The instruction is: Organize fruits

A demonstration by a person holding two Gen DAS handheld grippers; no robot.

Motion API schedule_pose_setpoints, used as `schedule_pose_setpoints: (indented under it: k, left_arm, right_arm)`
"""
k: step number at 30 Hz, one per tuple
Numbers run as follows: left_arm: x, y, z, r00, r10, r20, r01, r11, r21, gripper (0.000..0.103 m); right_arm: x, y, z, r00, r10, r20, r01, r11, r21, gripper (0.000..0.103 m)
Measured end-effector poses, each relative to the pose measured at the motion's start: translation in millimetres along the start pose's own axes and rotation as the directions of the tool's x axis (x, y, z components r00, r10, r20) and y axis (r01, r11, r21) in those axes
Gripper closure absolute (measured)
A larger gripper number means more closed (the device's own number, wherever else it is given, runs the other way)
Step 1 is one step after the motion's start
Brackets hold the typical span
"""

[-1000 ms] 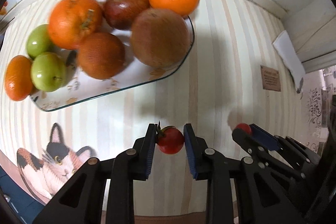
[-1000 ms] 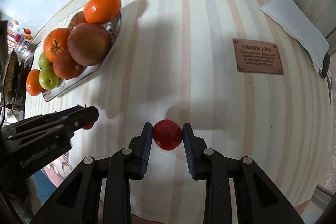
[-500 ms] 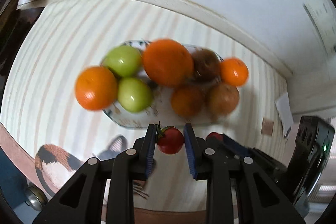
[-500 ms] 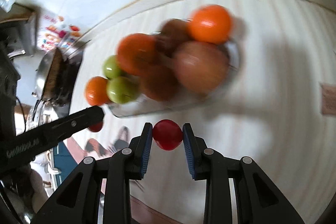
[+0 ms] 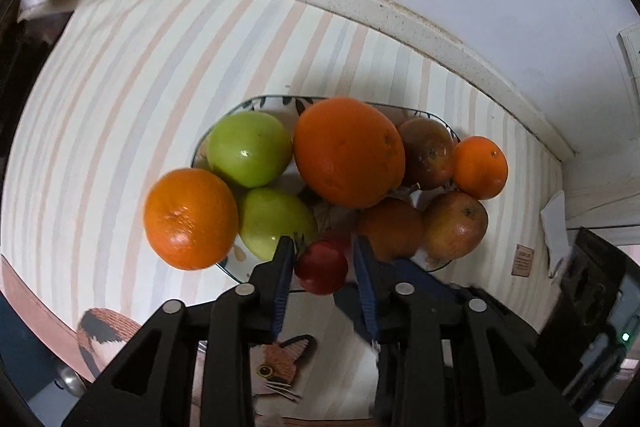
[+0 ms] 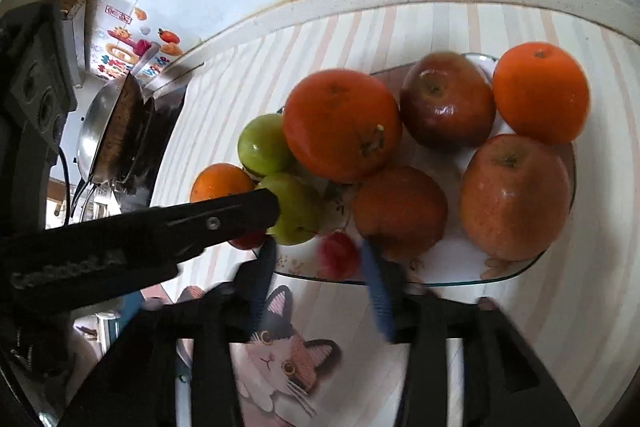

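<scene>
1. Left wrist view: the left gripper (image 5: 322, 269) points steeply down over the near edge of a glass plate (image 5: 434, 269) heaped with fruit on the striped tabletop (image 5: 120, 99).
2. Its fingers have just been opening and now stand slightly apart, with a small red tomato (image 5: 320, 269) between them; a gap shows beside the right-hand pad, and whether the other pad touches the tomato cannot be told.
3. Behind the tomato lie two green apples (image 5: 250, 147), a large orange (image 5: 348, 151), an orange at the plate's left edge (image 5: 191, 218), a small orange at the right (image 5: 480, 167) and two reddish apples (image 5: 456, 225).
4. Right wrist view: the right gripper (image 6: 320, 259) is blurred, and its fingers have just been opening and are spread wide.
5. A second red tomato (image 6: 338, 255), also blurred, sits between them over the plate's front rim, touching neither pad.
6. The left gripper's black finger (image 6: 224, 215) crosses in from the left, its tip against a green apple (image 6: 298, 215).
7. A cat picture (image 6: 288, 355) is printed on the tabletop below the plate, and a metal pan (image 6: 108, 131) stands far left.
</scene>
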State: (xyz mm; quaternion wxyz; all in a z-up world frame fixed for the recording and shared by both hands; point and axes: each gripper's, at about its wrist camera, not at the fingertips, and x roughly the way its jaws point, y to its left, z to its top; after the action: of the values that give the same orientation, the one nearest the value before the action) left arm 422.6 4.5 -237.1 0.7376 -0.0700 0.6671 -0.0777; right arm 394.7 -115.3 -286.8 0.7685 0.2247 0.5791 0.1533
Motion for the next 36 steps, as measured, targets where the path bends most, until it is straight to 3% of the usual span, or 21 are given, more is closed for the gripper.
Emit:
schedule_pose_setpoints:
  k: [2, 5, 9, 11, 16, 22, 30, 36]
  left_arm:
    - [-3.8, 0.9, 0.7, 1.000, -0.010, 0.008, 0.010, 1.000, -0.003, 0.062]
    - [-14.9, 2.1, -0.3, 0.999, -0.002, 0.042, 0.002, 1.000, 0.002, 0.043]
    - [-27.4, 5.6, -7.2, 0.997, 0.029, 0.078, -0.029, 1.000, 0.002, 0.021]
    - [-31.7, 8.5, -13.7, 0.995, 0.049, 0.092, -0.049, 0.999, -0.002, 0.014]
    - [-36.2, 15.0, -33.8, 0.984, 0.127, 0.128, -0.127, 0.992, -0.011, 0.014]
    - [-39.4, 14.0, -53.7, 0.969, 0.188, 0.157, -0.189, 0.982, -0.007, 0.014]
    - [-53.9, 7.9, -68.5, 0.959, 0.203, 0.196, -0.203, 0.979, -0.016, 0.014]
    - [-81.3, -4.9, -84.4, 0.942, 0.213, 0.259, -0.215, 0.976, -0.024, 0.014]
  right_arm:
    - [-9.1, -1.2, -0.9, 1.000, -0.005, 0.012, 0.005, 1.000, 0.007, 0.025]
    - [-25.6, -5.0, -2.4, 0.999, -0.036, 0.024, 0.036, 0.999, 0.012, 0.025]
    - [-46.9, -7.0, -2.7, 0.989, -0.136, 0.051, 0.137, 0.991, -0.011, 0.010]
    - [-55.6, -5.0, -3.0, 0.976, -0.208, 0.066, 0.211, 0.977, -0.039, 0.009]
    - [-78.7, -7.3, -6.2, 0.944, -0.314, 0.098, 0.321, 0.944, -0.068, 0.007]
    - [-98.4, -12.8, -13.8, 0.921, -0.368, 0.126, 0.379, 0.922, -0.076, 0.004]
    - [-113.5, -7.8, -18.2, 0.914, -0.379, 0.147, 0.393, 0.916, -0.083, 0.004]
    - [-143.6, 1.8, -24.9, 0.914, -0.358, 0.192, 0.381, 0.919, -0.101, 0.004]
